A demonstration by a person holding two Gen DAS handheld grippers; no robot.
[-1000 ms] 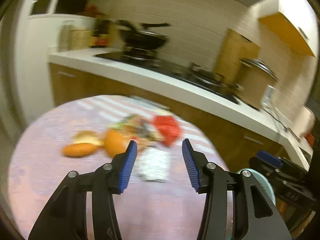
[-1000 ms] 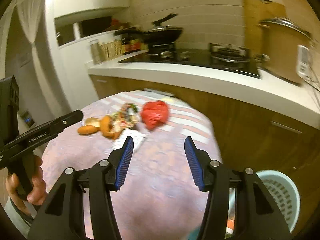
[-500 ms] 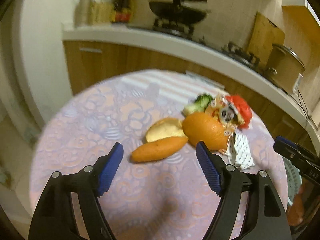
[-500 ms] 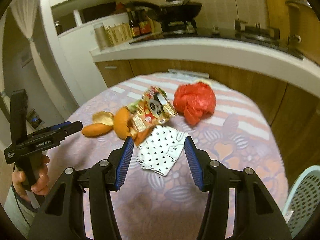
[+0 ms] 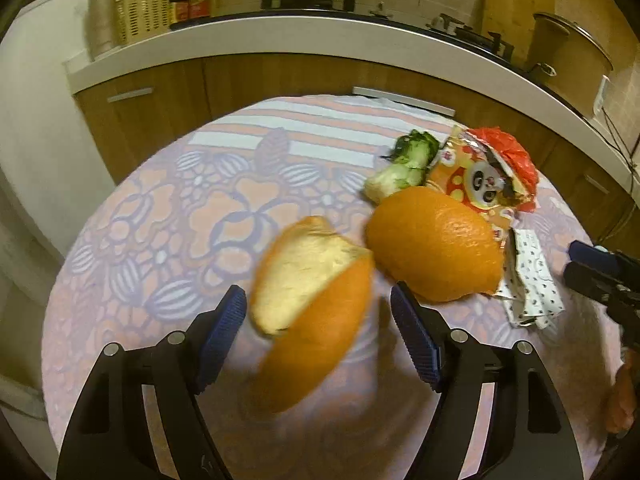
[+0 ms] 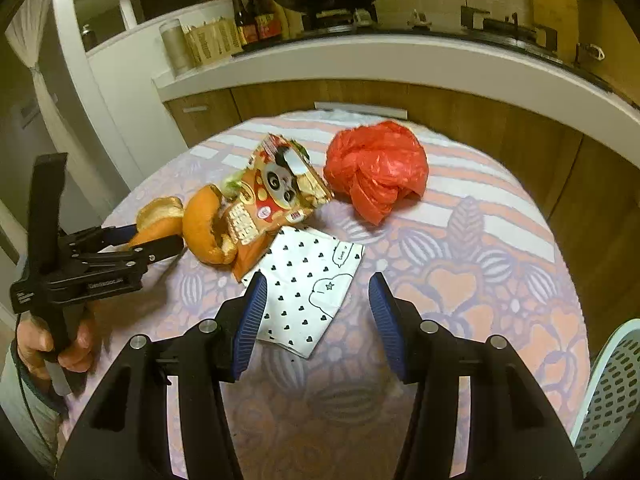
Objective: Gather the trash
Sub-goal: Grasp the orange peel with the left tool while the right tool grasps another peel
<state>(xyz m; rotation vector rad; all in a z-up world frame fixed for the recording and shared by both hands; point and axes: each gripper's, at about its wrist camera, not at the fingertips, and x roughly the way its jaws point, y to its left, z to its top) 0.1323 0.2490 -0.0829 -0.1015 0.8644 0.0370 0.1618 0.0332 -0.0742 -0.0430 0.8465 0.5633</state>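
Observation:
Trash lies on a round table with a floral cloth (image 5: 168, 240). My left gripper (image 5: 318, 330) is open, its jaws on either side of a curled orange peel (image 5: 316, 300), not touching it. A larger orange peel (image 5: 434, 244), a green vegetable stub (image 5: 404, 164), a panda snack wrapper (image 5: 476, 184), a crumpled red plastic bag (image 6: 376, 170) and white paper with black hearts (image 6: 310, 278) lie close by. My right gripper (image 6: 318, 314) is open just above the near end of the heart paper. The left gripper also shows in the right wrist view (image 6: 156, 240).
A pale blue perforated basket (image 6: 608, 396) stands off the table's right edge. A kitchen counter (image 5: 320, 40) with a wok, jars and a basket runs behind the table, with wooden cabinets below.
Both grippers have moved forward and down toward the table. The left one now straddles the small orange peel; the right one has closed in on the heart paper.

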